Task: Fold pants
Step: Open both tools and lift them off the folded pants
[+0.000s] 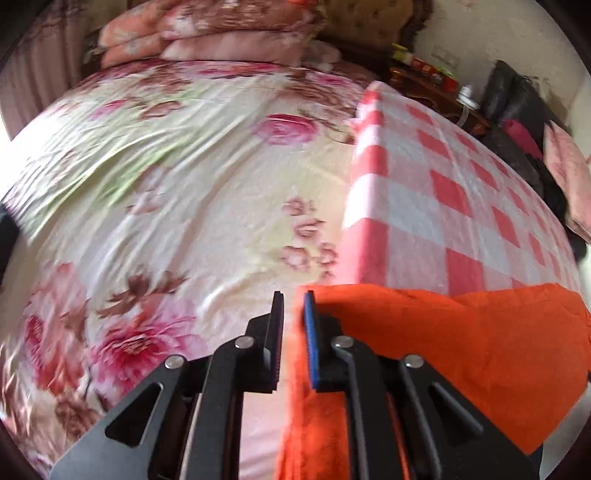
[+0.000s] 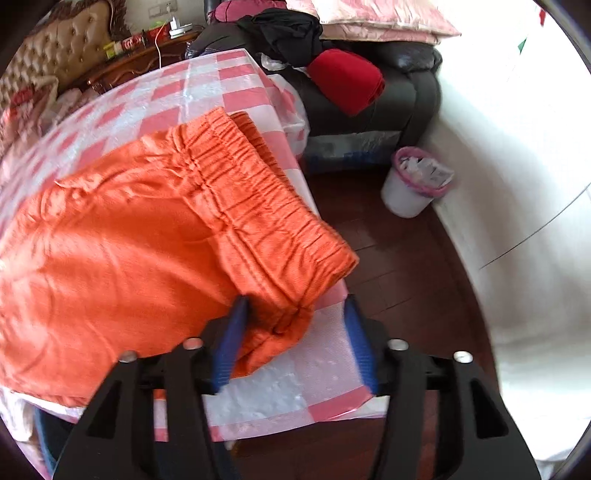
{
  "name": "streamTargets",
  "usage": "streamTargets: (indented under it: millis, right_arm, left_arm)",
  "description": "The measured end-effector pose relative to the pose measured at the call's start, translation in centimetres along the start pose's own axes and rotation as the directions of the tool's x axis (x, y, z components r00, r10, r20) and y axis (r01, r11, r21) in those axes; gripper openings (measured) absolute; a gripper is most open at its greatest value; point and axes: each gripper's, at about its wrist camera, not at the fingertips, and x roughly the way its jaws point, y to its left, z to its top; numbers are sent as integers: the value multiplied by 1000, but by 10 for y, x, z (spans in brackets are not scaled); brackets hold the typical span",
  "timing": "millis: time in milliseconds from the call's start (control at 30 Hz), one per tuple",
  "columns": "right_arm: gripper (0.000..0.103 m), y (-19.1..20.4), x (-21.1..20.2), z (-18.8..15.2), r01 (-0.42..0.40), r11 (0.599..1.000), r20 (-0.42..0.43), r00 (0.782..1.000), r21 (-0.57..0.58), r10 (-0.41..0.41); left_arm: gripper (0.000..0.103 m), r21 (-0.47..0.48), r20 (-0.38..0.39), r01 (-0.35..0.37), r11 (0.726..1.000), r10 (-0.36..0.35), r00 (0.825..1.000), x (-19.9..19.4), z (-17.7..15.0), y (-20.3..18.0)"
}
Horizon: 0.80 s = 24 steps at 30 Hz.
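The orange pants (image 2: 122, 251) lie on the red-and-white checked table (image 2: 155, 96), elastic waistband (image 2: 258, 192) toward the table's right edge. My right gripper (image 2: 295, 314) is open, its blue pads either side of the near waistband corner, not closed on it. In the left wrist view my left gripper (image 1: 293, 306) is shut on an edge of the orange pants (image 1: 461, 339), which drape to the right and below the fingers, lifted at the table's left edge (image 1: 365, 221).
A floral bed (image 1: 166, 177) with stacked pillows (image 1: 221, 33) lies left of the table. A dark sofa (image 2: 388, 99) with a red cloth (image 2: 347, 81) stands behind the table. A white bin (image 2: 413, 181) stands on the wood floor by the wall.
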Motion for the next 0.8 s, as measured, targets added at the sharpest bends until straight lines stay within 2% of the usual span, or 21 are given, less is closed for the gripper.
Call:
streamTargets:
  millis: [100, 167, 200, 300, 367, 467, 533, 600, 633, 700, 800]
  right_arm:
    - [59, -4, 0, -1, -14, 1000, 6, 1000, 13, 14]
    - [64, -6, 0, -5, -1, 1000, 26, 1000, 21, 1]
    - [67, -6, 0, -6, 2, 1000, 32, 999, 24, -3]
    - [71, -6, 1, -8, 22, 999, 51, 998, 41, -24]
    - [72, -4, 0, -8, 42, 999, 55, 998, 35, -44]
    - [73, 1, -1, -7, 72, 997, 62, 995, 21, -73]
    - [73, 2, -2, -8, 71, 997, 62, 995, 26, -72]
    - [73, 0, -2, -9, 59, 998, 62, 996, 36, -62]
    - [74, -1, -2, -10, 53, 998, 62, 997, 40, -55]
    - [75, -3, -2, -11, 47, 998, 61, 997, 44, -49]
    - [75, -3, -2, -11, 46, 998, 62, 997, 39, -49]
  left_arm:
    - [12, -167, 81, 100, 981, -87, 993, -37, -20, 31]
    - [25, -248, 128, 163, 955, -134, 983, -63, -53, 49]
    - [30, -277, 135, 182, 944, -150, 980, -70, -68, 54]
    - [30, -347, 126, 219, 912, -186, 974, -83, -120, 61]
    - [30, -390, 124, 275, 879, -246, 961, -82, -141, 60]
    - [30, -466, 143, 349, 813, -320, 937, -76, -156, 60]
    - [30, -488, 136, 347, 801, -323, 937, -68, -156, 58]
    - [28, -512, 141, 374, 773, -354, 925, -62, -157, 58]
    - [26, -513, 145, 382, 768, -361, 921, -62, -156, 58]
    - [13, -501, 143, 360, 787, -335, 931, -66, -155, 55]
    - [11, -466, 151, 307, 830, -267, 952, -89, -152, 52]
